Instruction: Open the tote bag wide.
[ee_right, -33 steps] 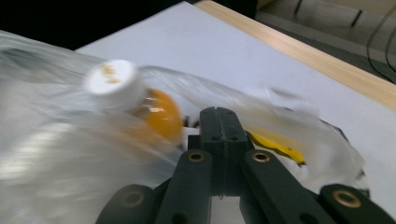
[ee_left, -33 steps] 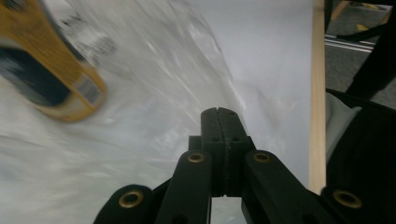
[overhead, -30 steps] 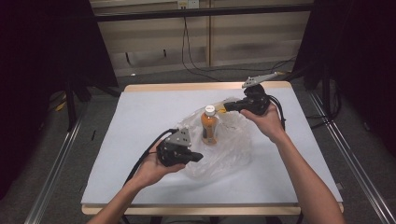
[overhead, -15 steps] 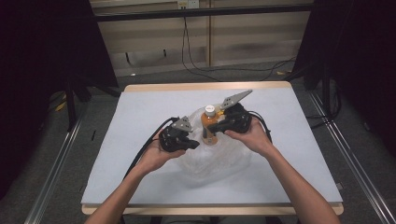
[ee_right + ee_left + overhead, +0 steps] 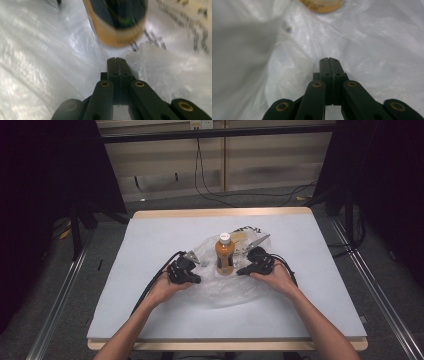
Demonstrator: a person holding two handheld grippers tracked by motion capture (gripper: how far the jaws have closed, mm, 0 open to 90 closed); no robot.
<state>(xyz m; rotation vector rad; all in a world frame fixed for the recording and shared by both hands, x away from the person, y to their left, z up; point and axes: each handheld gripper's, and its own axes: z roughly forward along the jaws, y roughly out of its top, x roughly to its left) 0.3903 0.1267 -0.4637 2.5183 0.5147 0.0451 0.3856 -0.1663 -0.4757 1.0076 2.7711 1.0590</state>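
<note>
An orange bottle (image 5: 224,256) with a white cap stands upright on a clear plastic bag (image 5: 220,287) in the middle of the table. My left gripper (image 5: 196,280) rests on the bag just left of the bottle, jaws shut. My right gripper (image 5: 241,271) sits just right of the bottle, also shut. In the left gripper view the left gripper (image 5: 328,59) lies over crumpled film (image 5: 374,45), with the bottle's base (image 5: 322,3) ahead. In the right gripper view the right gripper (image 5: 116,59) points at the bottle (image 5: 117,22), a fold of the bag (image 5: 155,57) beside its tips. No film shows between either pair of jaws.
The grey table top (image 5: 150,235) has a wooden edge (image 5: 220,213). Black cables (image 5: 150,290) trail from both grippers toward the person. Printed lettering (image 5: 185,27) marks the bag's far side. Dark stands and floor rails flank the table.
My right gripper has come down from the far right of the table to the bag beside the bottle. My left gripper has shifted slightly toward the bottle. The bottle has stayed put.
</note>
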